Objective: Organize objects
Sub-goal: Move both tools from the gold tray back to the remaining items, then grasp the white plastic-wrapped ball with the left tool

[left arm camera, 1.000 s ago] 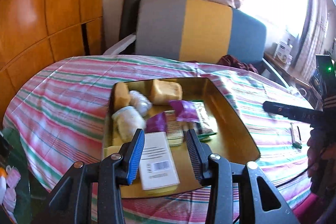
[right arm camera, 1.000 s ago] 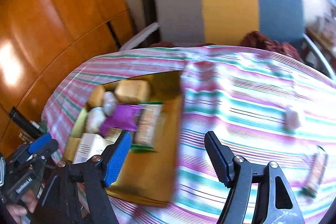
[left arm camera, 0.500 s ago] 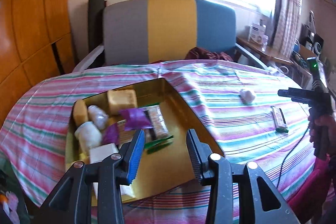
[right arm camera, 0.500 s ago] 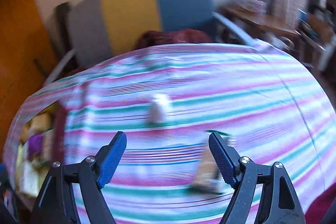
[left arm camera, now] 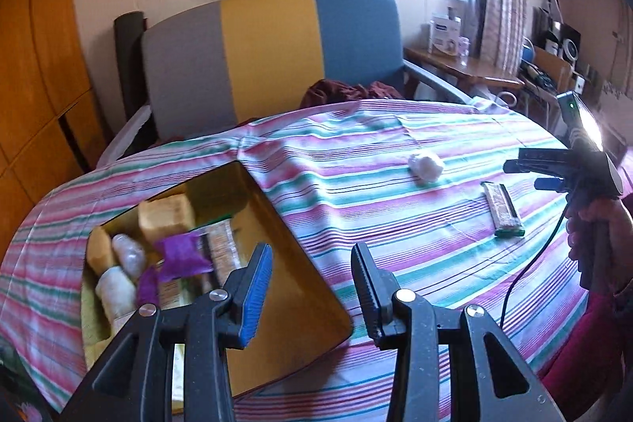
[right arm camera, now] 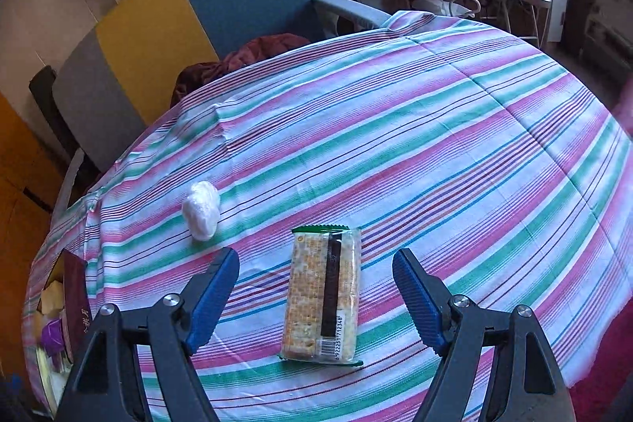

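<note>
Counter (right arm camera: 455, 129) under a striped cloth is carrying everything. Gold tray (left arm camera: 292, 287) is sitting toward its left edge, already holding a tan block (left arm camera: 166, 220), purple wrappers (left arm camera: 180, 256), pale wrapped lumps and a cracker pack. Two things are lying loose out on the cloth toward the right side: cracker packet (right arm camera: 322, 293) and, just beyond it toward the tray side, a small white wrapped ball (right arm camera: 201, 210).

Right gripper (right arm camera: 316, 293) is hovering over the cracker packet, pointing steeply down. Its jaws have just been opening and are standing wide; the packet is lying between them lengthwise, pads not touching it. Nothing gripped.

Left gripper (left arm camera: 312, 287) is hanging over the near right corner of the tray. Jaws are parted narrowly, only tray and cloth showing between them, holding nothing.

Step in hand, as I'm reading it: lining up a pick on the cracker packet for the tray. Next move is calling for dropping until the pads are flanking the long sides, then closing gently — crackers will probably crush, and the film may slip. The ball looks like the last item after that.

Hard to make out: tray contents are blurring in the left view and the tray is cut off at the right view's left edge. The packet's print is unreadable apart from a barcode.
</note>
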Tool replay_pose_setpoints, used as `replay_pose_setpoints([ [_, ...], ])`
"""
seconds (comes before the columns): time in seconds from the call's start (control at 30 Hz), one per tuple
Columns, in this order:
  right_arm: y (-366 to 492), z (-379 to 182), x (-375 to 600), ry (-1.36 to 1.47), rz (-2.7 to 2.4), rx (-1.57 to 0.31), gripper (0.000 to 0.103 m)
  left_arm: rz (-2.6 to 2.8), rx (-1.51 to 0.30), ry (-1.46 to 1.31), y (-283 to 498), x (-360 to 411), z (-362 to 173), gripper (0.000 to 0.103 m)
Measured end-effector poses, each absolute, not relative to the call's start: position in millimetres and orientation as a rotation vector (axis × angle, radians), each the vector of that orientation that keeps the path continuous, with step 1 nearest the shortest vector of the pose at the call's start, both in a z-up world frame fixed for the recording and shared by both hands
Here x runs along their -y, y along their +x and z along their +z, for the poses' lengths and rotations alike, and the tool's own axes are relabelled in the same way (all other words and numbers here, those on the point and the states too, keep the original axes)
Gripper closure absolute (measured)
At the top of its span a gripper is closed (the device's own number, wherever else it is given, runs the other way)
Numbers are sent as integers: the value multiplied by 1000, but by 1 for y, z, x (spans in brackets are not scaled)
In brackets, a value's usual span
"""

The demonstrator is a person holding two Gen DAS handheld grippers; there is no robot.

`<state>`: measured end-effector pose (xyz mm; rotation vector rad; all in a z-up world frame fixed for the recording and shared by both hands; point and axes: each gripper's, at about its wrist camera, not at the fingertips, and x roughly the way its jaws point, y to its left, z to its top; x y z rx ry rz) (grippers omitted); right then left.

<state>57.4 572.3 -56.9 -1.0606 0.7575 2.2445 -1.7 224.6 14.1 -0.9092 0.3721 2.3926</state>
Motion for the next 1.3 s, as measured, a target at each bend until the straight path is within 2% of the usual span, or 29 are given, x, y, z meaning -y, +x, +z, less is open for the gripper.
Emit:
replay_pose_setpoints([
  [0.83, 66, -71, -592, -1070, 2152, -924, 19, 2235, -496, -964, -19, -324, -18, 62],
  [1.3, 74, -71, -598, -1025, 2147, -1040, 16, 2062, -323, -1224, -81, -399, -59, 59],
])
